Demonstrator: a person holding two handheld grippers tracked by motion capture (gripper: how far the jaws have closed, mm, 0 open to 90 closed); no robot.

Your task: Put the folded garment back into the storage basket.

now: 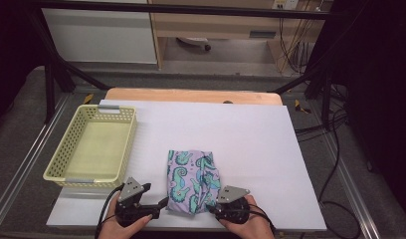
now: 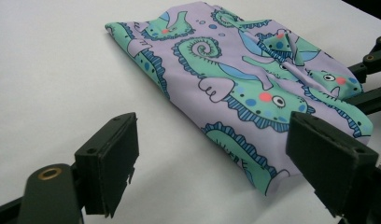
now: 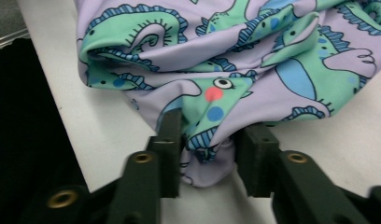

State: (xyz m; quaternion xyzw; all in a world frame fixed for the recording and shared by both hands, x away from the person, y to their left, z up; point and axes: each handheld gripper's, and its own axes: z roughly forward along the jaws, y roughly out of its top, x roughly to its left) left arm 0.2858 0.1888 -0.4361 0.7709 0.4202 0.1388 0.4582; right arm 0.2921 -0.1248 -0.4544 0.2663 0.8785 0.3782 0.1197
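— Cloth count?
— One folded cloth [image 1: 193, 181], lilac with green seahorses, lying on the white table [image 1: 251, 139] close to its near edge.

— Grippers?
— Two. The left gripper [image 1: 161, 205] sits just beside the cloth's near left corner. In the left gripper view its jaws stand wide apart with bare table between them, and the cloth [image 2: 235, 84] lies just ahead and to the right, not touched by either pad.

— And the other?
— The right gripper [image 1: 212, 209] is at the cloth's near right corner. In the right gripper view its two jaws are drawn in on a bunched fold of the cloth [image 3: 209, 140], pads pressing it from both sides.

— Anything else on the table?
— One pale yellow basket [image 1: 56, 159] at the left, well apart from the cloth.

— Hands?
— Two, one behind each gripper at the bottom edge.
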